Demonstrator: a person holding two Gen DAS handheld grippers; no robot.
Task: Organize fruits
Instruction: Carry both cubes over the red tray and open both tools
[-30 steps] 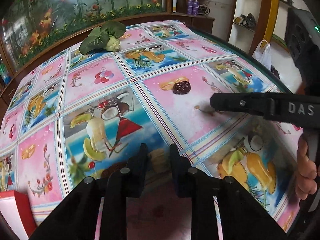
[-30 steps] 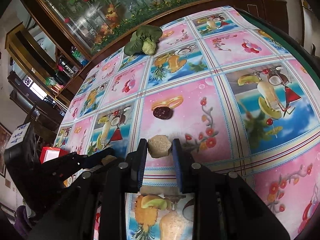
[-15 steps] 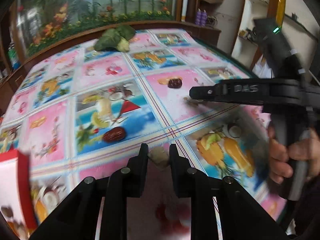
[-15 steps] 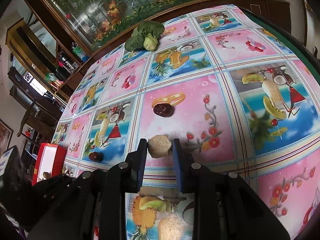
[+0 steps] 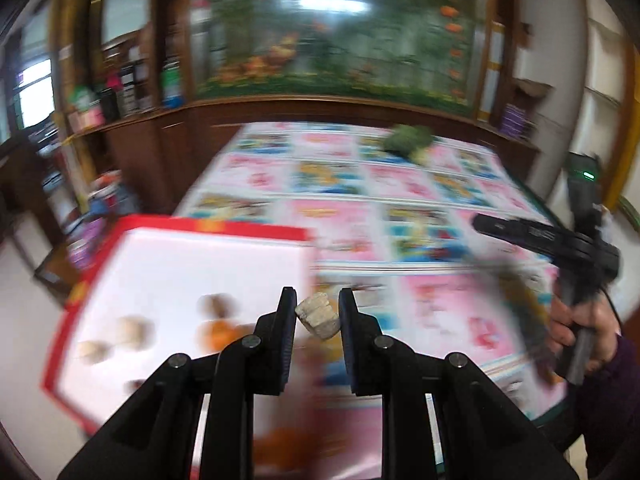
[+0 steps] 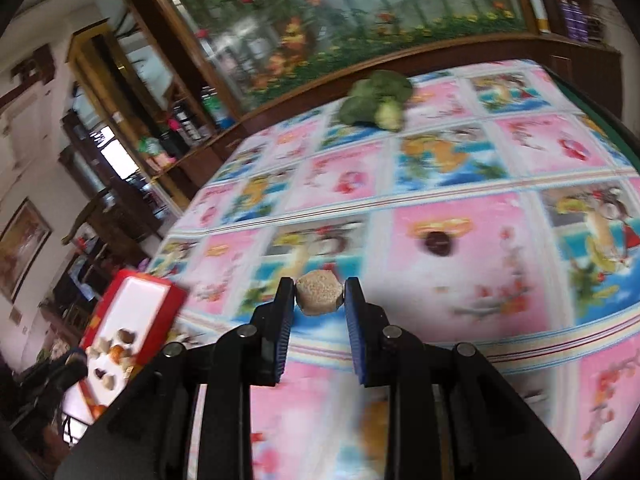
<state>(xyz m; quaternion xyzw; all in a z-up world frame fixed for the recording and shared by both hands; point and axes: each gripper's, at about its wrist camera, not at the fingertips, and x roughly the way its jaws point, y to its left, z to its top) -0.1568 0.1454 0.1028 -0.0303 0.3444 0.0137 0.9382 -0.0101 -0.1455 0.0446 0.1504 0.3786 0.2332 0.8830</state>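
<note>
Inside red-rimmed box (image 5: 208,230): several blurred fruit pcs (image 5: 132,330).

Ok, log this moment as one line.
left gripper: shut on pale chunk | right gripper: shut on round tan piece | red tray: holds pieces | dark fruit: on tablecloth

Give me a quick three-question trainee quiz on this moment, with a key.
1. True or false: both grippers are empty.
2. What colour is the rim of the box?
3. The dark fruit on the cloth lies: A) in the box B) beside the greens C) alone on a pink square.

Key:
1. False: the left gripper and the right gripper each pinch a tan piece.
2. Red.
3. C.
</note>
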